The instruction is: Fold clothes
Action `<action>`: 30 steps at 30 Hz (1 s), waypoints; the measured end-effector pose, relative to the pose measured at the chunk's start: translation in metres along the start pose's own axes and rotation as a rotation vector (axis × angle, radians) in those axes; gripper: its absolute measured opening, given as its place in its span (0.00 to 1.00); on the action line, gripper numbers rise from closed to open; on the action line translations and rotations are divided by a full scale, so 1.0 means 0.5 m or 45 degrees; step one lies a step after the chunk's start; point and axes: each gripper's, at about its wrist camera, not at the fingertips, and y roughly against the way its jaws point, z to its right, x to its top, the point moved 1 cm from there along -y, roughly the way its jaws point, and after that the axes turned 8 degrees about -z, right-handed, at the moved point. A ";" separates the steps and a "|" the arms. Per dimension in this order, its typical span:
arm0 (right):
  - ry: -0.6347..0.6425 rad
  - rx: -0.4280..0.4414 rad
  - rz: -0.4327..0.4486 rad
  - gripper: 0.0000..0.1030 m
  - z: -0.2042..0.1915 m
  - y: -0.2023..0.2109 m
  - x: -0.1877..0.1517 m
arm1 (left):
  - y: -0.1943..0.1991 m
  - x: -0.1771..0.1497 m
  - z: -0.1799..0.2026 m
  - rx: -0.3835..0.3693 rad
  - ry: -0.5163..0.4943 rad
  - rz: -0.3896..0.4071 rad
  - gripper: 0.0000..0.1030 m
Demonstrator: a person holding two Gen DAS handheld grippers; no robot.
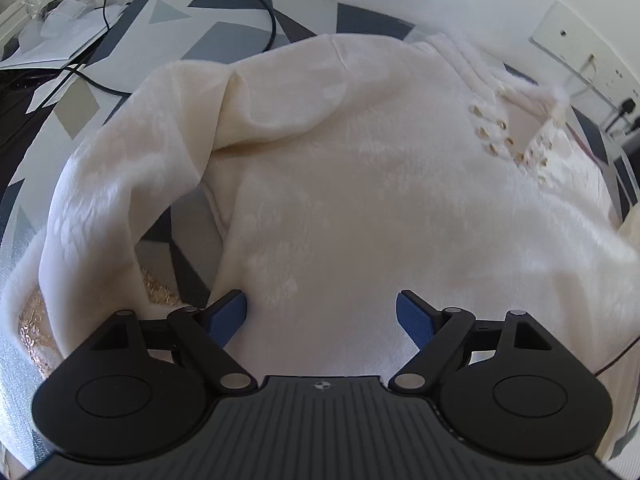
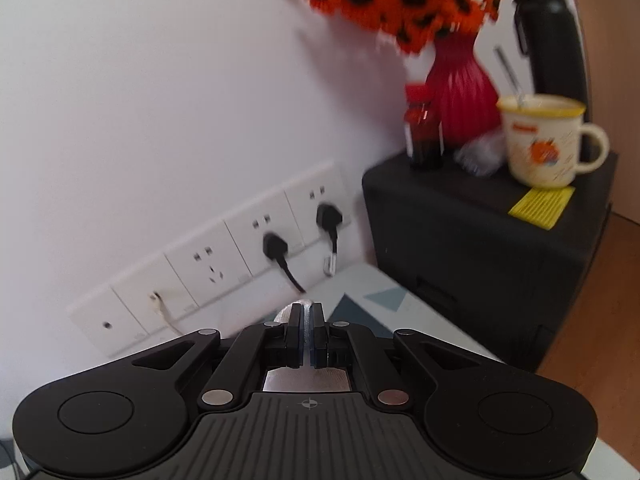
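Fluffy cream sweater (image 1: 360,184) is lying partly folded, one sleeve (image 1: 132,168) crossing inward; left gripper (image 1: 320,312) is gaping empty, right gripper (image 2: 307,336) is pinching pale fabric.

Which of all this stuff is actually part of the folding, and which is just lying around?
Part of the job:
cream sweater
left gripper, open over it
right gripper, shut on pale fabric

Just lying about:
black cable
red vase
mug
small bottle
wall sockets

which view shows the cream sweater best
The left wrist view. The cream sweater fills it, spread on the patterned table, with its eyelet neckline and one folded-in sleeve visible. The right wrist view faces the wall sockets and shows only a pale scrap of fabric pinched between the right gripper fingers.
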 end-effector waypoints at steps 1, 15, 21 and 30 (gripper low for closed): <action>0.016 -0.002 -0.015 0.03 -0.003 -0.013 -0.005 | 0.003 0.010 0.008 -0.013 0.006 0.007 0.81; 0.460 0.139 -0.304 0.36 -0.093 -0.174 -0.116 | -0.022 0.296 0.391 -0.330 -0.478 0.195 0.81; 0.716 0.278 -0.464 0.42 -0.144 -0.224 -0.183 | -0.120 0.390 0.505 -0.280 -0.614 0.070 0.72; 0.666 0.361 -0.560 0.08 -0.117 -0.245 -0.192 | -0.216 0.400 0.546 -0.337 -0.657 -0.216 0.39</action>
